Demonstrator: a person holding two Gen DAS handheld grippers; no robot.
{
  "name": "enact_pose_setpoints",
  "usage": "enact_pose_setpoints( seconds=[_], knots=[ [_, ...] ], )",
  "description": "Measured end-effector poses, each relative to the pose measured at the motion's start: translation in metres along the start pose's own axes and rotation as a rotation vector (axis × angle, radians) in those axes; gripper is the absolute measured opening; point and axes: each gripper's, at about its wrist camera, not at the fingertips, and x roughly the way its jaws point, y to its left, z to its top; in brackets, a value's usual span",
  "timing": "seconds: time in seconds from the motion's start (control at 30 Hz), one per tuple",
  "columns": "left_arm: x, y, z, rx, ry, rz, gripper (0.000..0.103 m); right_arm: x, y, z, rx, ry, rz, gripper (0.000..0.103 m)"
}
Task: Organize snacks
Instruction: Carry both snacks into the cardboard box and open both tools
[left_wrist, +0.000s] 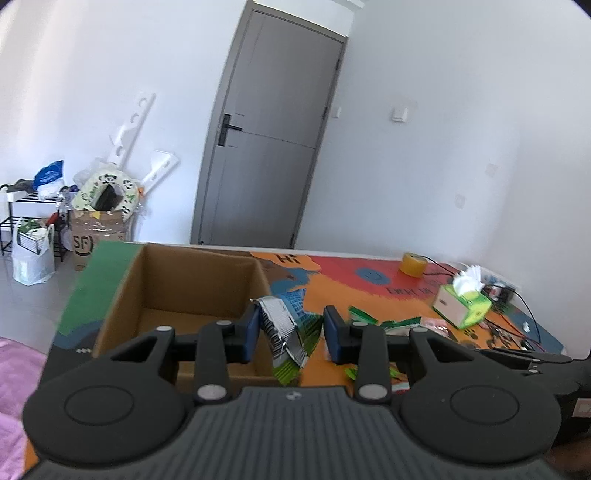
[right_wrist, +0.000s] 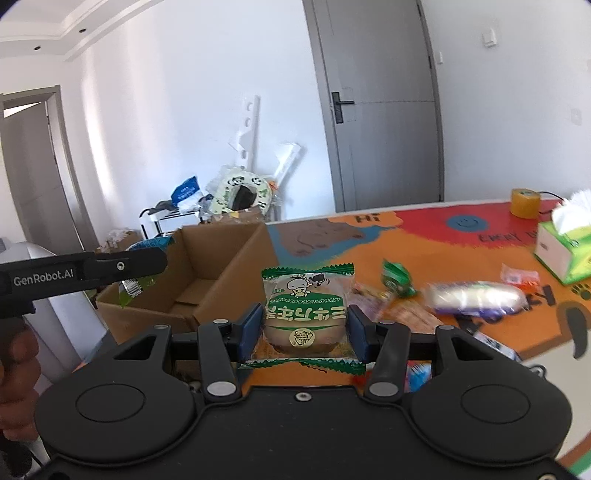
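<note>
My left gripper (left_wrist: 292, 332) is shut on a crumpled green and silver snack bag (left_wrist: 286, 328), which hangs between the blue pads. An open cardboard box (left_wrist: 199, 280) stands just ahead and to the left on the colourful mat. In the right wrist view, my right gripper (right_wrist: 303, 330) is shut on a green and white wrapped cake packet (right_wrist: 306, 295), held above the mat. The same box (right_wrist: 218, 266) lies to its left. The left gripper's finger (right_wrist: 122, 265) reaches in from the left, and its green bag (right_wrist: 131, 288) hangs over the box's near corner.
Loose snacks lie on the mat (right_wrist: 424, 236): a green packet (right_wrist: 397, 278), a purple and white one (right_wrist: 476, 297), a small orange one (right_wrist: 521, 277). A tissue box (right_wrist: 565, 251) and a yellow tape roll (right_wrist: 524, 203) stand at the back right. Cables (left_wrist: 509, 325) trail beside them.
</note>
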Motion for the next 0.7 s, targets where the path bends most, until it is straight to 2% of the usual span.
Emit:
enact_pose_setpoints(
  seconds=[0.17, 0.43, 0.7],
  knots=[
    [-0.001, 0.019, 0.006, -0.019, -0.026, 0.035, 0.036, 0.012, 0.012, 0.008, -0.006, -0.002, 0.03, 0.049],
    [0.012, 0.051, 0.009, -0.077, -0.017, 0.095, 0.036, 0.029, 0.04, 0.02, -0.048, -0.004, 0.08, 0.049],
    [0.024, 0.071, 0.013, -0.093, -0.019, 0.113, 0.036, 0.045, 0.054, 0.032, -0.066, -0.007, 0.098, 0.049]
  ],
)
